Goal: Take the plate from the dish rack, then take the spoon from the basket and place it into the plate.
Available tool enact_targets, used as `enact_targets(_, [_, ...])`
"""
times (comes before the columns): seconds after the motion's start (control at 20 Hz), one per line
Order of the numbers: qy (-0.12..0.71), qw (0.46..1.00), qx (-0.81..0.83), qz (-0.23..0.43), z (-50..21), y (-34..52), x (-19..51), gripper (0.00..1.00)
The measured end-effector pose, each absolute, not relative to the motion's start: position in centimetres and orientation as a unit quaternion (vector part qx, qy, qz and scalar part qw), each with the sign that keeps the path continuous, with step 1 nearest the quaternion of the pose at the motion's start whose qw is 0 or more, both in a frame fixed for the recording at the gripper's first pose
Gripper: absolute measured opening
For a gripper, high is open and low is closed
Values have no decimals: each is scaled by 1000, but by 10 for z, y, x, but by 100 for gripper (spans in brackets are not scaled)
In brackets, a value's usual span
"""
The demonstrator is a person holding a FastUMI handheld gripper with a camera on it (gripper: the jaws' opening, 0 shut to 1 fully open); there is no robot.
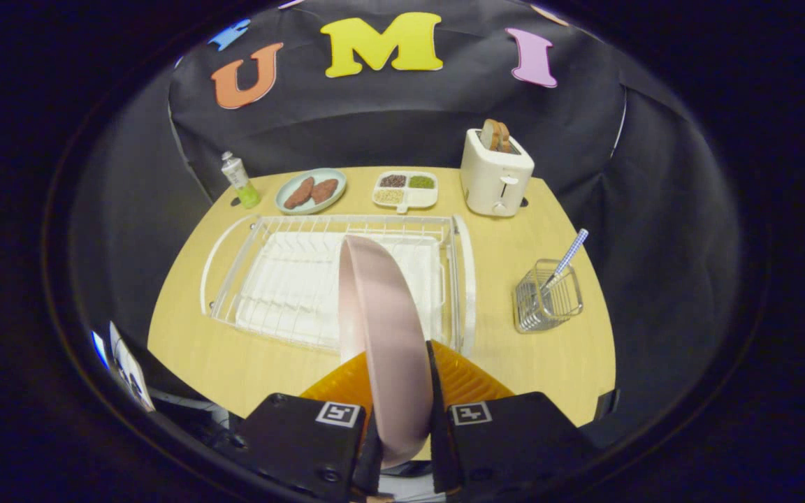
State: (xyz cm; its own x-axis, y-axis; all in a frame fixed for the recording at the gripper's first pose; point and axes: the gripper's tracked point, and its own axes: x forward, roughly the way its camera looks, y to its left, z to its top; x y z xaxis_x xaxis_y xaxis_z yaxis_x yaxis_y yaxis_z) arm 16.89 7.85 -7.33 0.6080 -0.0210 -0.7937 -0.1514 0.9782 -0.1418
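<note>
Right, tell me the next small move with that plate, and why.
Probably carry the pink plate toward the bare table between the dish rack and the wire basket, then lay it flat. The gripper is shut on its edge, holding it upright, and the spoon in the basket needs a flat plate.

Gripper-mounted fisheye, high over table [235, 363]

A dish rack [336, 279] sits mid-table [528, 349]. The plate [385, 328], on edge, stands before it between the gripper [402, 419] fingers. A basket [548, 297] holding a spoon [570, 255] lies to the rack's right; a toaster [495, 175] stands behind the rack.
</note>
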Motion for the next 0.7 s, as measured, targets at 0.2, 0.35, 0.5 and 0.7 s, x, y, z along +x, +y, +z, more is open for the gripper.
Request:
enact_targets(0.2, [449, 889, -75, 58, -127, 83, 129, 34])
enact_targets(0.35, [470, 878, -63, 59, -165, 81, 116, 34])
enact_targets(0.5, [472, 879, -6, 63, -180, 78, 117, 34])
enact_targets(0.7, [457, 886, 30, 75, -191, 64, 124, 36])
